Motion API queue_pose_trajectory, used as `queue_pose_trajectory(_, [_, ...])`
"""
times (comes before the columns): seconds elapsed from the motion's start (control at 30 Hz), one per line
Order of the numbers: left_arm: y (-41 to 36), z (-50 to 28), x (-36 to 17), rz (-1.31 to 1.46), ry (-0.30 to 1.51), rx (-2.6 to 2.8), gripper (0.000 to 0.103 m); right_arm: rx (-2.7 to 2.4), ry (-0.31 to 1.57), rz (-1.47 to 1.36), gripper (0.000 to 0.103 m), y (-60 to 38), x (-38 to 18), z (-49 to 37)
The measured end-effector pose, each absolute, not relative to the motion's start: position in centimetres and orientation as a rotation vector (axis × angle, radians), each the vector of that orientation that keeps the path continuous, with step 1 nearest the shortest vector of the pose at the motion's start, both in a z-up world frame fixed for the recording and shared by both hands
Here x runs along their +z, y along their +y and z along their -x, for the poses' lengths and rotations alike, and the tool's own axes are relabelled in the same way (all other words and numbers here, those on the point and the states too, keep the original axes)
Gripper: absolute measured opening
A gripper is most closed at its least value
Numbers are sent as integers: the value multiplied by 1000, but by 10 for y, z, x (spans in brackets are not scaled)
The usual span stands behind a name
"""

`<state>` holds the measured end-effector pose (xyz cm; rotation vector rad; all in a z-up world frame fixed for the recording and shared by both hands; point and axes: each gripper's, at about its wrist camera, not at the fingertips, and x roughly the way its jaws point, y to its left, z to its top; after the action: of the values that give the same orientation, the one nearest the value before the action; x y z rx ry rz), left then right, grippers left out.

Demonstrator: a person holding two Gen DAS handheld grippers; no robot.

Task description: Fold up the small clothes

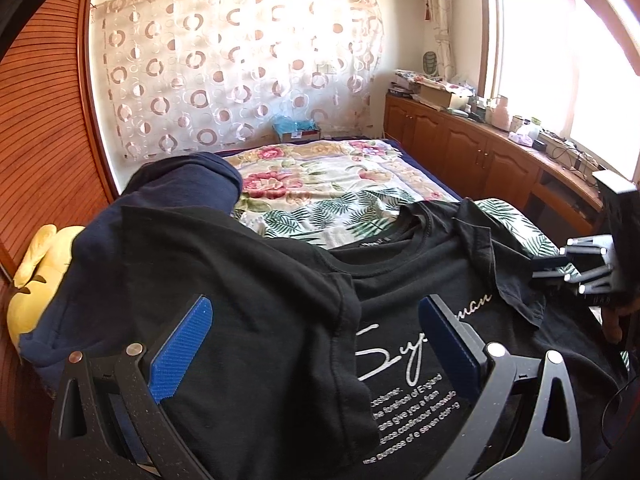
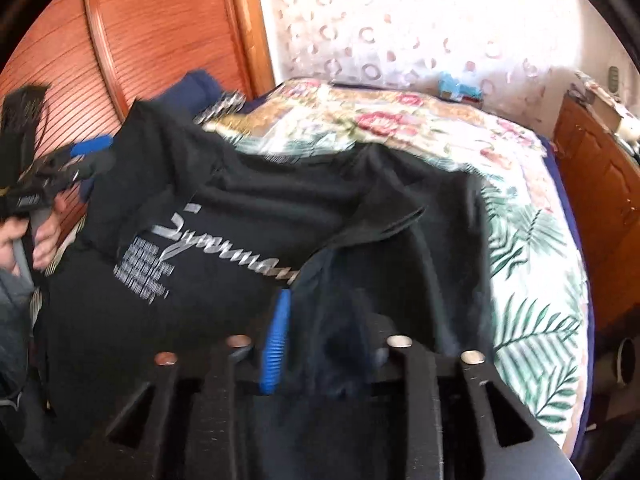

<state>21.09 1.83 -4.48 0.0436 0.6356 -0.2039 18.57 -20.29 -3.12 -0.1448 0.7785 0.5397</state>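
A black T-shirt (image 1: 280,320) with white script and print lies front up on the bed; it also shows in the right wrist view (image 2: 224,216). Its left sleeve is folded in over the chest. My left gripper (image 1: 316,340) is open, its blue pads (image 1: 186,344) spread wide just above the folded sleeve, holding nothing. My right gripper (image 2: 320,336) is shut on the shirt's right sleeve and side, with cloth draped over the right finger; only the left blue pad (image 2: 276,344) shows. It also shows at the right edge of the left wrist view (image 1: 560,272).
A floral bedspread (image 1: 340,184) covers the bed. A navy garment (image 1: 188,180) and a yellow plush toy (image 1: 36,276) lie at the left. A wooden slatted wardrobe (image 1: 44,120) stands left; a cluttered wooden cabinet (image 1: 480,148) runs under the window at right.
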Motion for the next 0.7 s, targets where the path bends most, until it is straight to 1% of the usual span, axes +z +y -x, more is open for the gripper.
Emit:
queue_pose_trajectory(0.2, [30,-213,-42,-41,630,-168,103,479,781,95,42,-210,-33,-233])
queue_pose_trajectory(0.37, [35,-213,-45,-33,635,-148,103,427,820,104,42,-197,-48,-267])
queue_pose_trajectory(0.47, [39,-212,-47,-36,641,-140,103,405,858,102,32,-194,-56,-280])
queue_pose_trajectory(0.53, [41,-211,-48,-35,644,-135,103,429,858,91,19,-190,-55,-284])
queue_pose_trajectory(0.57, [42,-211,-49,-35,644,-134,103,442,849,93,10,-187,-54,-282])
queue_pose_trajectory(0.7, [45,-211,-50,-28,645,-124,103,506,793,106,6,-174,-39,-271])
